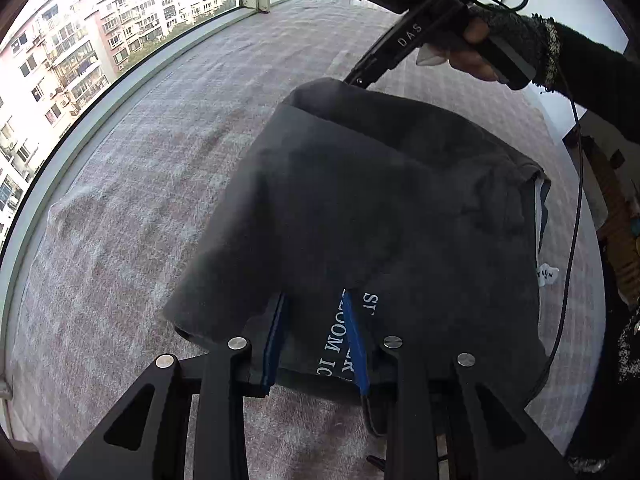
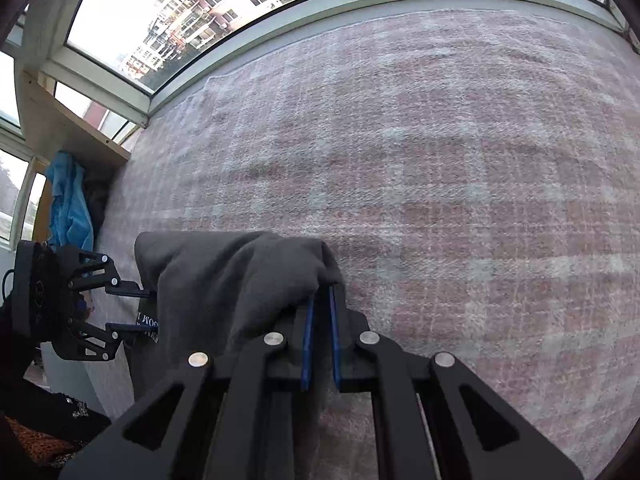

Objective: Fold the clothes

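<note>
A dark grey garment (image 1: 360, 200) with white lettering lies partly folded on the pink checked table cover (image 1: 160, 200). My left gripper (image 1: 316, 296) has its blue-padded fingers (image 1: 274, 344) standing well apart. Their tips are hidden under a draped edge of the cloth, and the lettered layer shows between them. My right gripper (image 2: 320, 292) is shut on a raised corner of the garment (image 2: 224, 280), its pads nearly touching. From the right wrist view the left gripper (image 2: 140, 310) reaches in from the left. In the left wrist view the right gripper (image 1: 356, 78) pinches the far corner.
A window frame (image 2: 320, 4) runs along the table's far edge. A blue cloth (image 2: 68, 200) hangs by a wooden shelf (image 2: 68, 128) at the left. A person's hand (image 1: 476, 56) in a dark sleeve holds the right gripper, and a black cable (image 1: 576, 200) trails down.
</note>
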`<state>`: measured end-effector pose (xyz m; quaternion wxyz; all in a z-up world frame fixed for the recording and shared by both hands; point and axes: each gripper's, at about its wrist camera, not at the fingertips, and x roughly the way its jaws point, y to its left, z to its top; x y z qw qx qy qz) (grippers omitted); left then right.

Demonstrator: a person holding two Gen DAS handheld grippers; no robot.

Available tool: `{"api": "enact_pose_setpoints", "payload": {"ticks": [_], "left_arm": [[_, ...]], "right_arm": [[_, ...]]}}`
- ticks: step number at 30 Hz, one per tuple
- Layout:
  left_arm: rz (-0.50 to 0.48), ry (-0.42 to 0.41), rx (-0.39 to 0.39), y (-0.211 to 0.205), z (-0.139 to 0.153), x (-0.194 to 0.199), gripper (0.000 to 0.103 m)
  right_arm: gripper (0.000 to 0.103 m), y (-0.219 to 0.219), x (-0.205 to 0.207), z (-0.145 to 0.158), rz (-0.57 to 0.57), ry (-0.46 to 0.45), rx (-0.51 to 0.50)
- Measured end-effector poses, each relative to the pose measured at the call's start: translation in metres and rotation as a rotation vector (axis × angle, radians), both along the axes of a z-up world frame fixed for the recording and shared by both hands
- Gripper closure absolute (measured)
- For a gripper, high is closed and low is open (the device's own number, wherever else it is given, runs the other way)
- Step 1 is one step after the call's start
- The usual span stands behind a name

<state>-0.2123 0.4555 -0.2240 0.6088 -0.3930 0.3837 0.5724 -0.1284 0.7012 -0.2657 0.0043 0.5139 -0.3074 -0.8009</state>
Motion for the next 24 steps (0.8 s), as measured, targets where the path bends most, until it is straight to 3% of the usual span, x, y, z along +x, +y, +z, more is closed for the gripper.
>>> {"api": "enact_pose_setpoints", "payload": {"ticks": [2, 4, 7, 10, 11, 14, 15, 19, 21, 23, 24], "left_arm": [[0.004, -0.008, 0.002, 0.000, -0.002, 0.000, 0.077], [0.015, -0.039, -0.005, 0.000, -0.002, -0.005, 0.076], [0.002, -0.023, 0.004, -0.001, -0.003, -0.002, 0.076], [-0.003, -0.006, 0.010, -0.002, -0.003, 0.002, 0.076], [0.005, -0.018, 0.013, -0.003, -0.003, 0.001, 0.076], [0.052, -0.057, 0.024, -0.009, 0.000, -0.008, 0.076], [0.076, -0.069, 0.029, -0.013, 0.003, -0.012, 0.076], [0.232, -0.089, 0.052, -0.058, 0.020, -0.049, 0.077], [0.283, -0.086, 0.038, -0.078, 0.020, -0.066, 0.077], [0.301, -0.091, 0.026, -0.083, 0.018, -0.075, 0.078], [0.297, -0.086, 0.029, -0.081, 0.016, -0.076, 0.078]], "right_arm": [[0.095, 0.007, 0.001, -0.001, -0.037, -0.005, 0.008], [0.095, 0.000, 0.005, 0.002, 0.018, -0.018, -0.009], [0.095, -0.013, 0.011, -0.003, 0.095, -0.059, -0.048], [0.095, -0.018, 0.009, -0.005, 0.087, 0.017, -0.123], [0.095, -0.014, 0.007, -0.004, 0.047, 0.039, -0.109], [0.093, 0.004, 0.004, -0.001, -0.133, -0.009, 0.063], [0.092, 0.005, 0.008, 0.005, -0.139, -0.020, 0.113], [0.092, -0.014, 0.023, 0.039, -0.102, 0.071, 0.124], [0.089, -0.035, 0.022, 0.042, -0.023, 0.115, 0.022], [0.087, -0.062, 0.015, 0.028, 0.064, 0.045, -0.012], [0.087, -0.076, 0.009, 0.017, 0.114, -0.042, 0.054]]}}
